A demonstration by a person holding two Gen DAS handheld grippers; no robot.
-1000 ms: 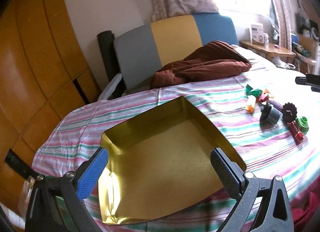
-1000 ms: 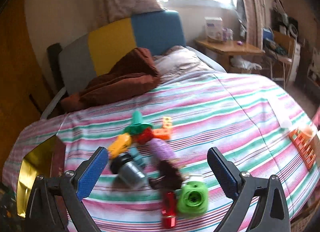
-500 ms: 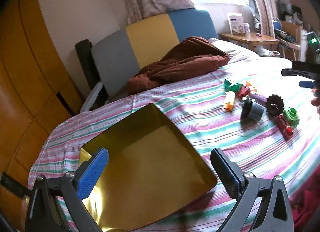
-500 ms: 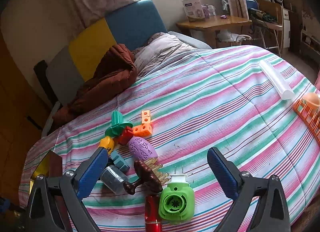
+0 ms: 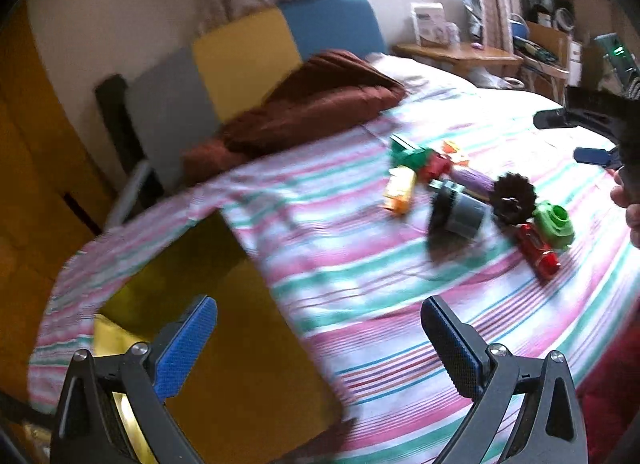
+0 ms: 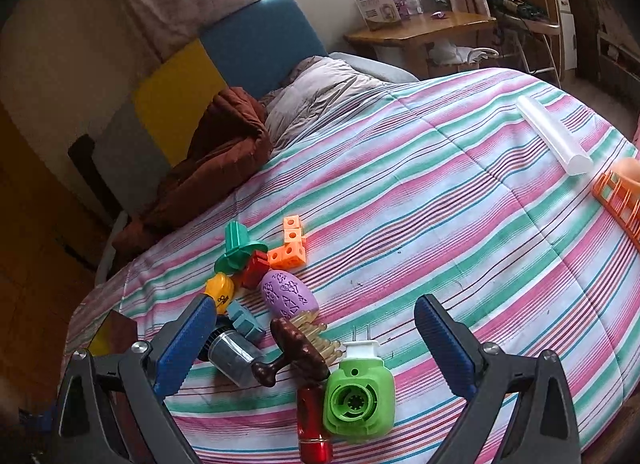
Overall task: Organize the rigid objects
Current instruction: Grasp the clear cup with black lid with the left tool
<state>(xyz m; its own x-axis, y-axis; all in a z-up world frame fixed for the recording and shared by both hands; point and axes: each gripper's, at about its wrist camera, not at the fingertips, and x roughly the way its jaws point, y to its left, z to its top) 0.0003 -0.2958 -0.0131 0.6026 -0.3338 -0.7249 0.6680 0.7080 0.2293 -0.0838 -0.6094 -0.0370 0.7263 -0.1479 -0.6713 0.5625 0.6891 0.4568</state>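
Note:
A heap of small rigid toys lies on the striped bed cover: a green plug-in device (image 6: 359, 396), a red tube (image 6: 313, 428), a brown hairbrush (image 6: 298, 348), a grey cup (image 6: 234, 356), a purple egg shape (image 6: 287, 296), orange cubes (image 6: 290, 250) and a green cone piece (image 6: 238, 250). My right gripper (image 6: 312, 344) hangs open just above the near end of the heap. The left wrist view shows the same heap (image 5: 472, 199) to the right. My left gripper (image 5: 320, 344) is open over the edge of a gold tray (image 5: 240, 344), holding nothing.
A brown blanket (image 6: 216, 167) and grey pillow (image 6: 320, 91) lie at the bed head. A clear tube (image 6: 554, 139) and an orange basket (image 6: 622, 199) sit at the right. A wooden side table (image 6: 420, 29) stands beyond. A hand (image 5: 632, 207) shows at the right edge.
My left gripper has swung right, so the tray slid to the lower left and the toys drew nearer. My right gripper has come closer and lower over the heap. Both stayed open.

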